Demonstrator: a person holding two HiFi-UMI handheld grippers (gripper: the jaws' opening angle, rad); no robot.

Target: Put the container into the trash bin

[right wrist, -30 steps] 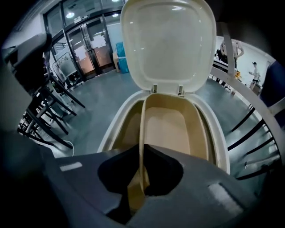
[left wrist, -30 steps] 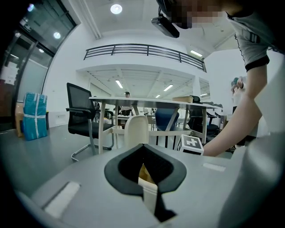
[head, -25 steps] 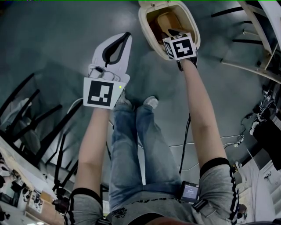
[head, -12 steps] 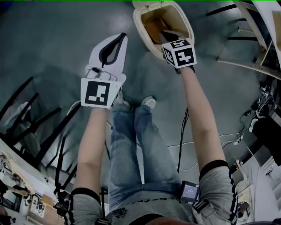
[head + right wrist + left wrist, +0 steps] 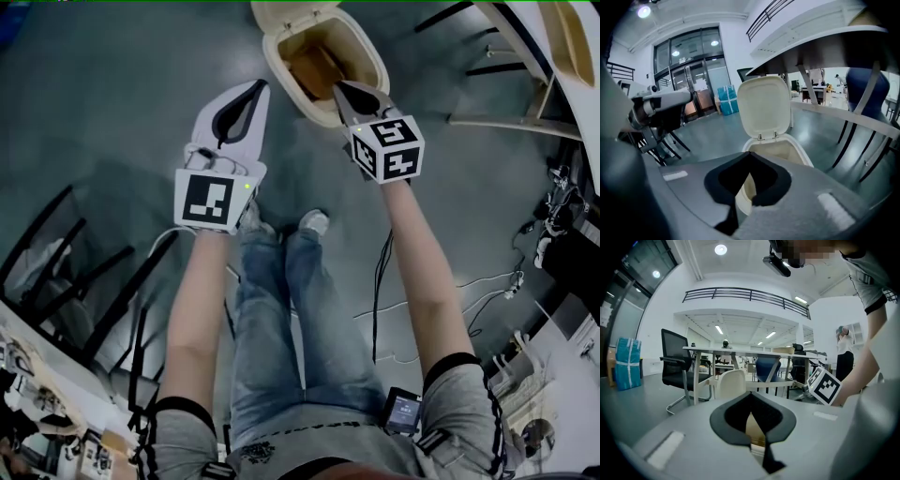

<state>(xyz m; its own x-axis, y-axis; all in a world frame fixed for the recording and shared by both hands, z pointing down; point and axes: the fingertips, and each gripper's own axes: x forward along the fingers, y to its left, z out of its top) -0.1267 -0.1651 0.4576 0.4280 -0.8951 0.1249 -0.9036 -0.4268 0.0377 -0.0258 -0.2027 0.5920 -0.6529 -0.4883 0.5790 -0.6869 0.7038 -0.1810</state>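
Note:
A cream trash bin (image 5: 277,67) stands open on the grey floor, its lid (image 5: 281,13) tipped back. A brown container (image 5: 317,67) lies inside it. My right gripper (image 5: 339,87) hangs over the bin's near rim, shut with nothing between its fingers. In the right gripper view the bin (image 5: 790,144) and its raised lid (image 5: 765,108) lie straight ahead of the right gripper (image 5: 749,153). My left gripper (image 5: 255,87) is shut and empty, just left of the bin. In the left gripper view the lid (image 5: 731,383) shows beyond the left gripper (image 5: 750,394).
Black chair legs (image 5: 84,272) stand at the left, and pale table legs (image 5: 506,117) at the right. Cables (image 5: 487,295) trail across the floor. The person's shoes (image 5: 314,220) are just short of the bin. An office chair (image 5: 677,366) and desks fill the background.
My right gripper has drawn back from over the bin's opening to its near rim, leaving the brown container uncovered inside. The left gripper has hardly moved.

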